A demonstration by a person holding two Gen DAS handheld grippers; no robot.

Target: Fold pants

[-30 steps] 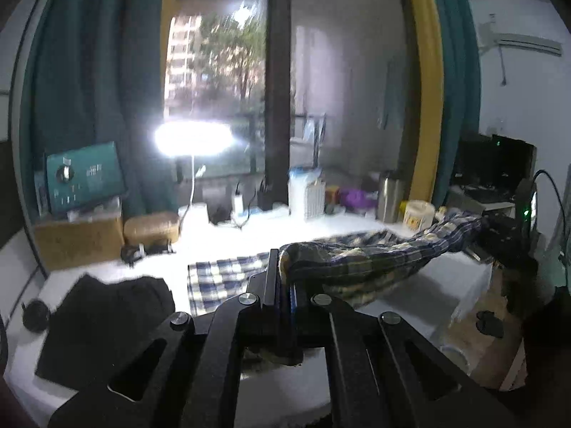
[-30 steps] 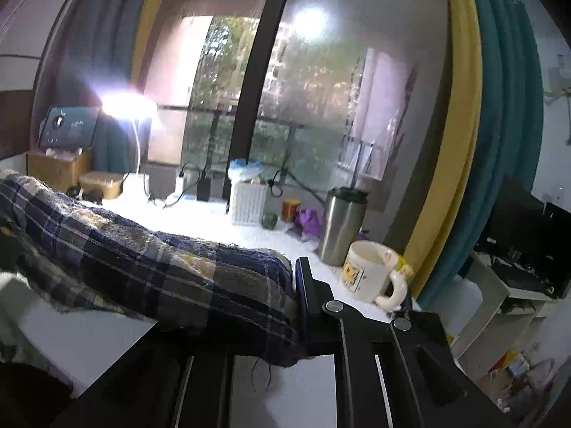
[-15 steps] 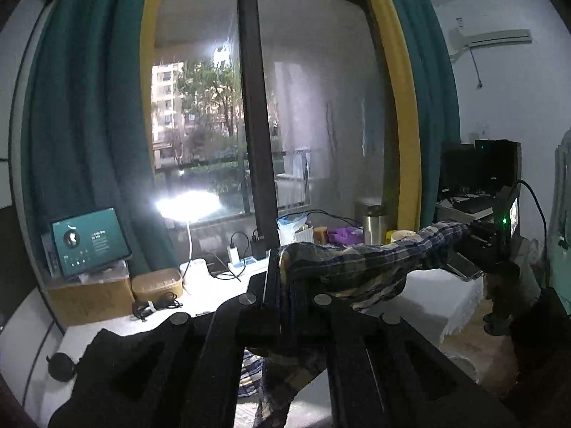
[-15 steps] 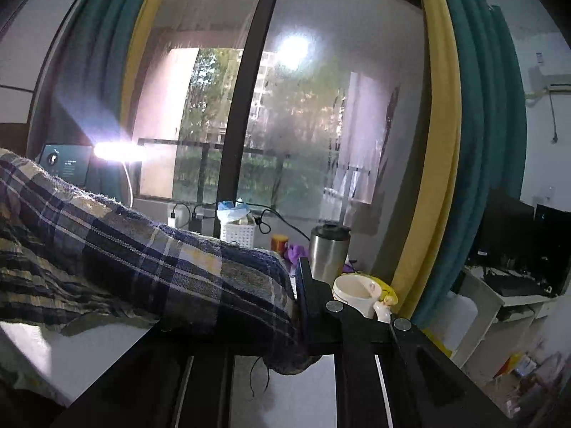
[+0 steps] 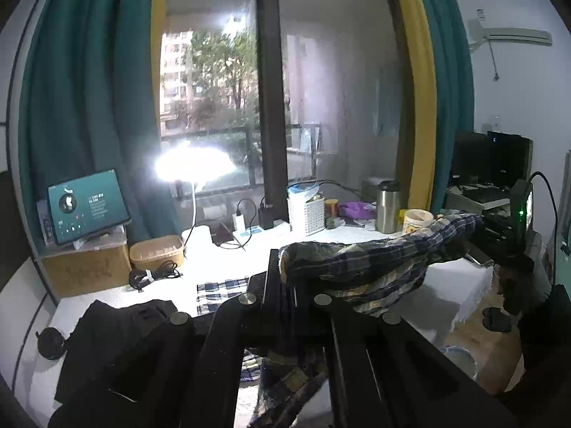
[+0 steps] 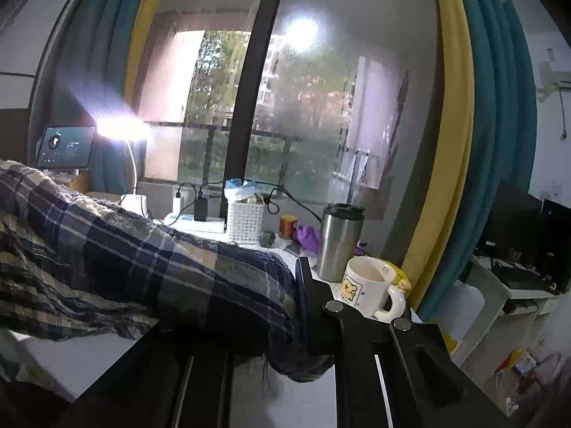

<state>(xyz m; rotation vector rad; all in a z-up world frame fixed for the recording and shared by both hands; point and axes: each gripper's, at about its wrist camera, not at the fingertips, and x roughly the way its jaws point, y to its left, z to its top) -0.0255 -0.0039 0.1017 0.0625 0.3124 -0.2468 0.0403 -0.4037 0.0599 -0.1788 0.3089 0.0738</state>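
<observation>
Plaid pants point(image 5: 371, 264) hang stretched above the white table point(image 5: 171, 285), one end clamped in the left gripper point(image 5: 282, 278), the other pinched by the right gripper point(image 6: 299, 285). Beyond sit a mug point(image 6: 369, 287), steel tumbler point(image 6: 339, 240) and lit lamp point(image 5: 194, 167).

Far left: we see a lit teal tablet screen point(image 5: 87, 204) on a cardboard box point(image 5: 85, 267).
Far right: steel tumbler point(image 6: 340, 241), white cartoon mug point(image 6: 371, 287).
Near left: black folded cloth point(image 5: 110, 342).
</observation>
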